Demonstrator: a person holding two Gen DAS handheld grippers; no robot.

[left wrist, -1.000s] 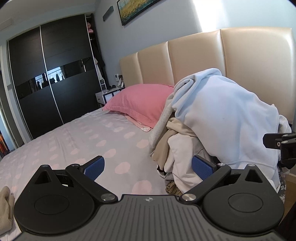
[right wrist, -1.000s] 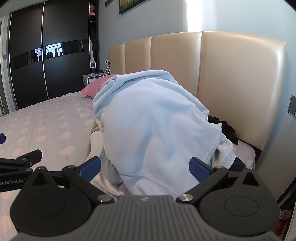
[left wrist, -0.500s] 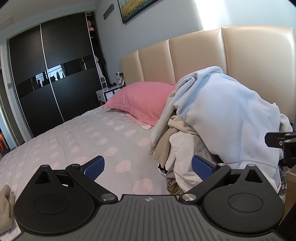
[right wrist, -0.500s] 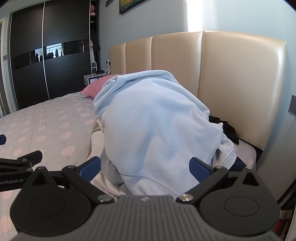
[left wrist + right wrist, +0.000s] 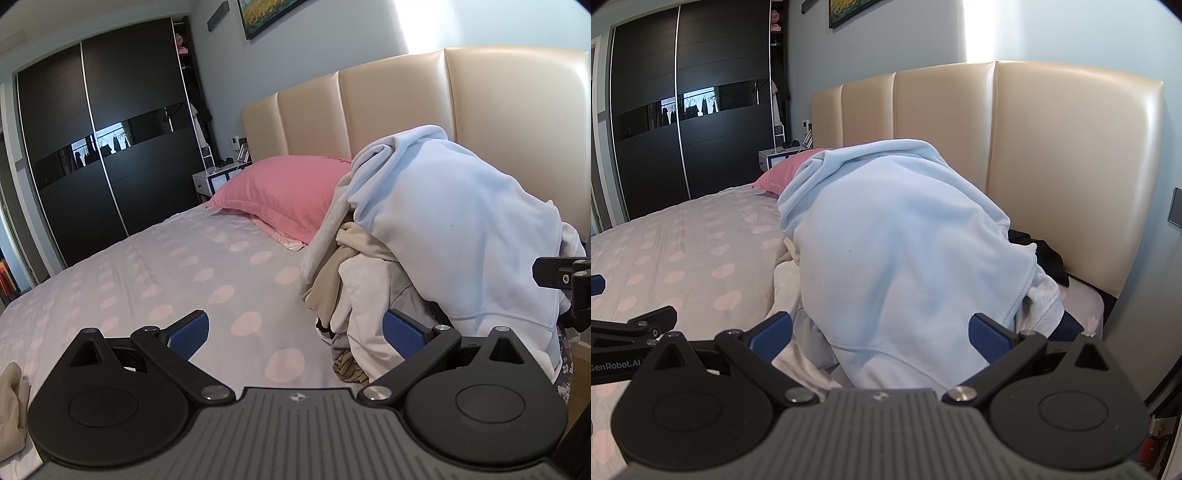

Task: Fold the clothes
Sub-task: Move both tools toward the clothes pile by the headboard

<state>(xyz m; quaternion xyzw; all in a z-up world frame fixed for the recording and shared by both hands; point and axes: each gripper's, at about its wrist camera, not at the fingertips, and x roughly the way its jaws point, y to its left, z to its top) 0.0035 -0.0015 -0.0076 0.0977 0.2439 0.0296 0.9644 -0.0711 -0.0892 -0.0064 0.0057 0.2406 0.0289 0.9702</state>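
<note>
Clothes pile (image 5: pixel 369 280): heaped on the bed (image 5: pixel 177 273) against the headboard, pale blue sweatshirt (image 5: pixel 897 251) topmost. My left claw (image 5: pixel 295 332) and right claw (image 5: pixel 881 332): both spread apart, empty, near it. Risk: tugging the sweatshirt topples the garments underneath toward the bed's right edge.

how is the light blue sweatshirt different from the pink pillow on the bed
The light blue sweatshirt is draped, rumpled, over the top of a heap of clothes; the pink pillow lies smooth and flat on the dotted sheet. The sweatshirt sits higher, in front of the headboard's right panels; the pillow lies to its left, lower. Both are on the bed, near the headboard.
</note>
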